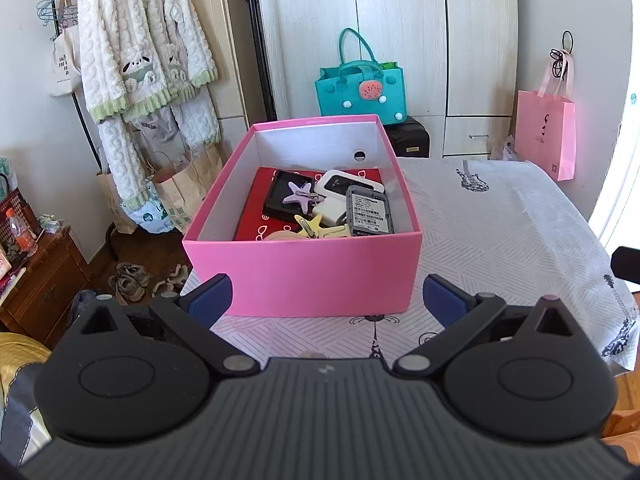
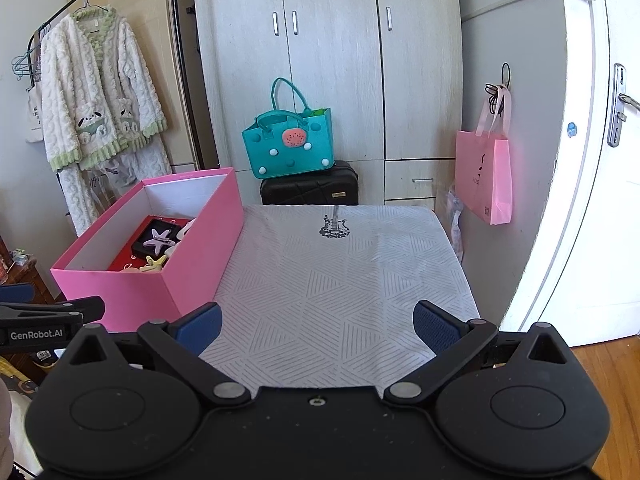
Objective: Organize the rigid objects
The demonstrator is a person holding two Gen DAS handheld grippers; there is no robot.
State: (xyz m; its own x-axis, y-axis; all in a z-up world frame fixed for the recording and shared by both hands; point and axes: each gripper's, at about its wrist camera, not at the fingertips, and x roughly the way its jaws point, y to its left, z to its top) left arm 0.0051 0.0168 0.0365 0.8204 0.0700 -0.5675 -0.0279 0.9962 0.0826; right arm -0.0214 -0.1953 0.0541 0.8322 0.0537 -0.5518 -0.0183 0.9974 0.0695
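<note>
Left gripper: fingers spread wide, holding nothing, just short of the pink box. Right gripper: likewise wide apart, empty, over the patterned tablecloth. Box on the table's left side, containing phones, star clips, charger. Beyond: teal bag, wardrobe.

Left gripper, right gripper: fingers apart.

Home bedroom: wardrobe, hanging pyjamas, covered table.

Left wrist view close behind pink box, right wrist view beside it, both facing wardrobe
</note>
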